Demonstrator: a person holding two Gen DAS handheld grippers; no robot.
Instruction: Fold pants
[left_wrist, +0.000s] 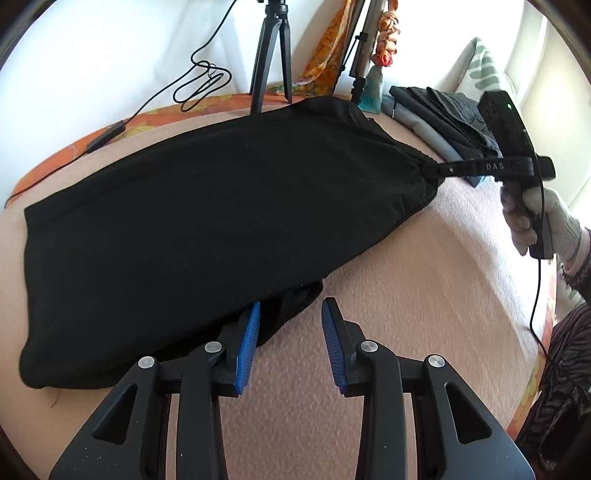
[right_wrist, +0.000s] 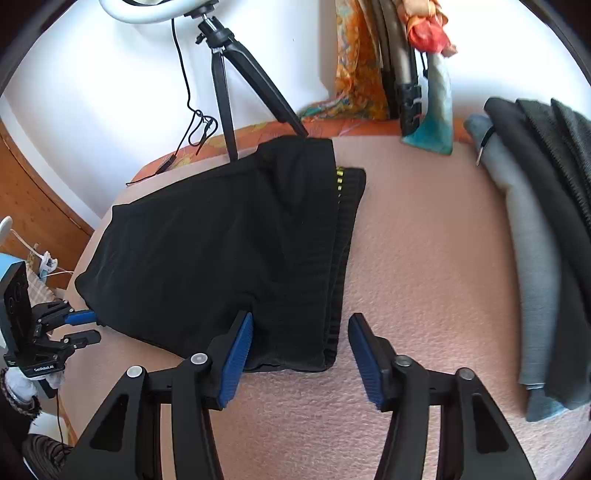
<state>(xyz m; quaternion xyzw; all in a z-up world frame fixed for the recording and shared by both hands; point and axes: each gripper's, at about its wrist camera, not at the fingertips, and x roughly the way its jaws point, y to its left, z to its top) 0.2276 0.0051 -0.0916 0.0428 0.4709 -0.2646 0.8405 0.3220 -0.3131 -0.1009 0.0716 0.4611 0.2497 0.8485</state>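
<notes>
Black pants (left_wrist: 207, 229) lie folded over on the pink blanket (left_wrist: 424, 295), seen also in the right wrist view (right_wrist: 221, 251) with the ribbed waistband (right_wrist: 345, 236) along their right edge. My left gripper (left_wrist: 291, 328) is open at the pants' near edge, its left pad against the cloth. My right gripper (right_wrist: 301, 345) is open, its jaws straddling the near waistband corner. In the left wrist view the right gripper (left_wrist: 443, 170) touches the pants' far right end. The left gripper (right_wrist: 90, 326) shows at the pants' left corner.
A stack of folded grey and black clothes (right_wrist: 539, 236) lies at the right. A black tripod (right_wrist: 236, 85) with a dangling cable (left_wrist: 199, 81) stands behind the pants. Orange patterned cloth (right_wrist: 354, 66) hangs at the back. A wooden board (right_wrist: 33, 195) is at the left.
</notes>
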